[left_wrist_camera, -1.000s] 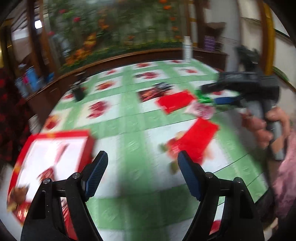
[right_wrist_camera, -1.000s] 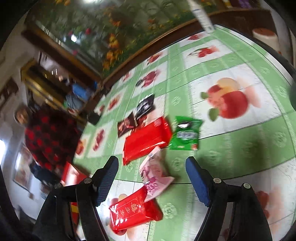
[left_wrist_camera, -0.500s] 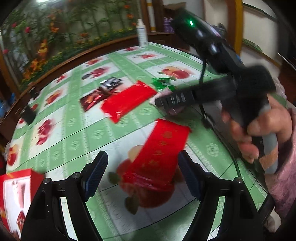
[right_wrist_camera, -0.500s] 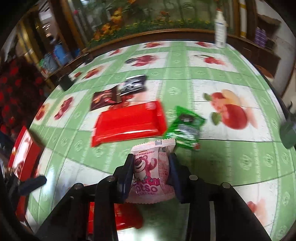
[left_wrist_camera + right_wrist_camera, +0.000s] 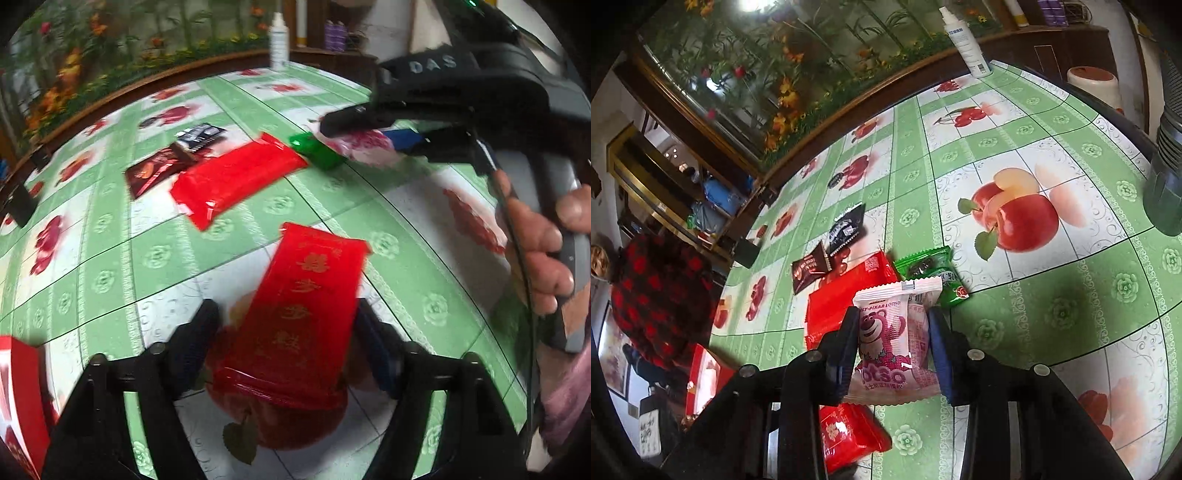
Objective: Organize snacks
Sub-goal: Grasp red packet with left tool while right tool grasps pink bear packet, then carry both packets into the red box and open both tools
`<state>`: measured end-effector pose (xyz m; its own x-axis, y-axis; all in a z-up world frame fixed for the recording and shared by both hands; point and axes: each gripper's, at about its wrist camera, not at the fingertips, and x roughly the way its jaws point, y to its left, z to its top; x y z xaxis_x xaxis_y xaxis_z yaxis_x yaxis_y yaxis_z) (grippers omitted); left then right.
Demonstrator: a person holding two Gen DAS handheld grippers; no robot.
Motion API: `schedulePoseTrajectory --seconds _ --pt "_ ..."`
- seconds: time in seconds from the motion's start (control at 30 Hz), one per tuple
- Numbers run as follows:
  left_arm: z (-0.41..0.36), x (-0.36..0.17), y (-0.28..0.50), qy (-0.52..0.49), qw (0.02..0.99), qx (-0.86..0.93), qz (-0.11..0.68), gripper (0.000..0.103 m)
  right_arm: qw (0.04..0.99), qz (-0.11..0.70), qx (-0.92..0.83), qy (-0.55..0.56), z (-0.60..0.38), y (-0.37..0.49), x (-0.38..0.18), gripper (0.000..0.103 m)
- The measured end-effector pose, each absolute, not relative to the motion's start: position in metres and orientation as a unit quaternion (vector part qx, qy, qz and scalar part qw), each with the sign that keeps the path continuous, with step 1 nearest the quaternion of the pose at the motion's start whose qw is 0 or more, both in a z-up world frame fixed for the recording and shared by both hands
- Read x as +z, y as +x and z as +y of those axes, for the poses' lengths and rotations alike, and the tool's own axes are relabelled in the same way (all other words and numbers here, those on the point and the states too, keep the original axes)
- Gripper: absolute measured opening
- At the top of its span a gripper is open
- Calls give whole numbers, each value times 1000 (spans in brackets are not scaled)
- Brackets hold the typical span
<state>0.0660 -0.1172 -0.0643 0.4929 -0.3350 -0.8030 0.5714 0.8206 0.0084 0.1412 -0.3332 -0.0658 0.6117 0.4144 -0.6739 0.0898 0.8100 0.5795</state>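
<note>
Left wrist view: the left gripper [image 5: 284,343], jaws just closing, straddles a flat red foil packet with gold characters [image 5: 306,314] lying on the table [image 5: 110,258], which wears a green-and-white fruit-print oilcloth; the right finger sits against the packet's edge, the left finger [image 5: 192,343] shows a sliver of cloth beside it, and motion blur leaves it unclear whether the pads press. Beyond lie a long plain red foil packet [image 5: 236,177], a dark brown chocolate wrapper [image 5: 155,173], a black-and-white sachet [image 5: 201,134] and a green sachet [image 5: 317,151]. A corner of a red box [image 5: 22,398] shows at lower left. A hand [image 5: 543,247] at right carries the right gripper. Right wrist view: the right gripper [image 5: 892,349] is clamped on a pink-and-white pillow bag printed with a pink bear [image 5: 895,339], one pad on each side, the bag standing upright between them. Behind it lie the long red packet [image 5: 842,299], green sachet [image 5: 934,269], brown wrapper [image 5: 809,269] and black sachet [image 5: 847,229]; the gold-lettered red packet [image 5: 849,432] lies below. A white spray bottle [image 5: 964,40] stands at the table's far edge.
</note>
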Motion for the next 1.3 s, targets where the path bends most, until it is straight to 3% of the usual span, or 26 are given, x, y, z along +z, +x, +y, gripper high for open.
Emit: schedulePoseTrajectory --seconds 0.07,0.3,0.77,1.07,1.3 --pt "-114 -61 62 133 856 -257 428 44 848 426 102 297 -333 141 -64 38" --pt "-77 -53 55 37 871 -220 439 44 849 420 108 300 -330 139 -65 38" --pt "36 11 7 -45 923 -110 367 44 838 424 165 301 -291 137 -66 38" --pt "154 27 -18 -77 943 45 322 44 822 356 306 323 -161 116 -37 37" --pt "210 8 -26 -84 930 113 339 44 795 360 394 289 -55 105 -31 37"
